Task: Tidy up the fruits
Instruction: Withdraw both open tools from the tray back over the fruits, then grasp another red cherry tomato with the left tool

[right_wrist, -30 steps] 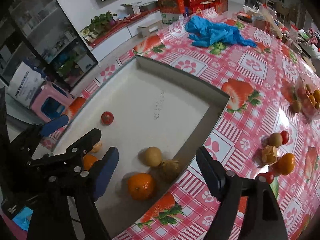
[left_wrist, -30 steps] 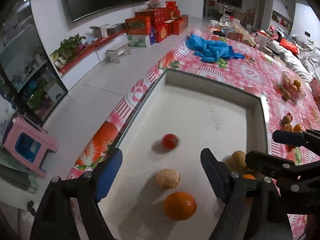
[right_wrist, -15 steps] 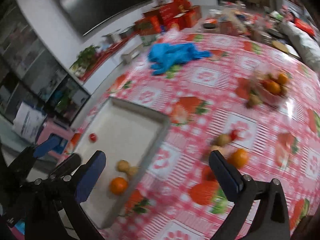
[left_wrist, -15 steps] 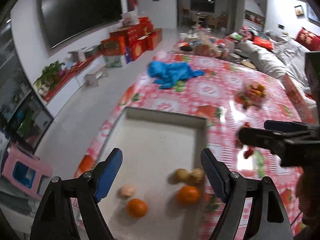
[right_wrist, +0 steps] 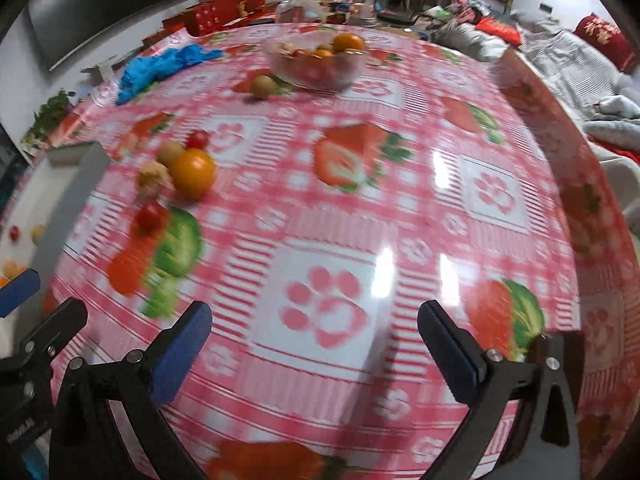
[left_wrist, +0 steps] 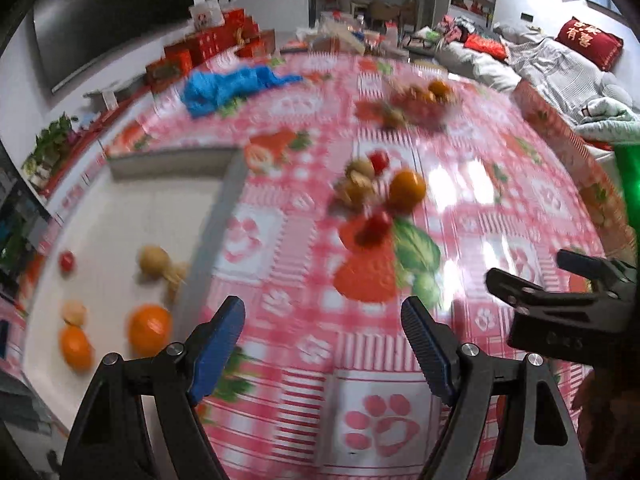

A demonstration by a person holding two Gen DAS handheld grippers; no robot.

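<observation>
Both grippers, left (left_wrist: 322, 344) and right (right_wrist: 314, 344), have swung from the white tray (left_wrist: 132, 208) of oranges toward the glass bowl (right_wrist: 316, 66) of fruit, jaws wide apart, empty.

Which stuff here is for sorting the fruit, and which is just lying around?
For the job:
- loose fruit pile on the tablecloth
- white tray with fruit in it
- glass bowl of fruit
- left tool and right tool, both open and empty

Just lying about:
- blue cloth
- red boxes
- grey sofa
</observation>
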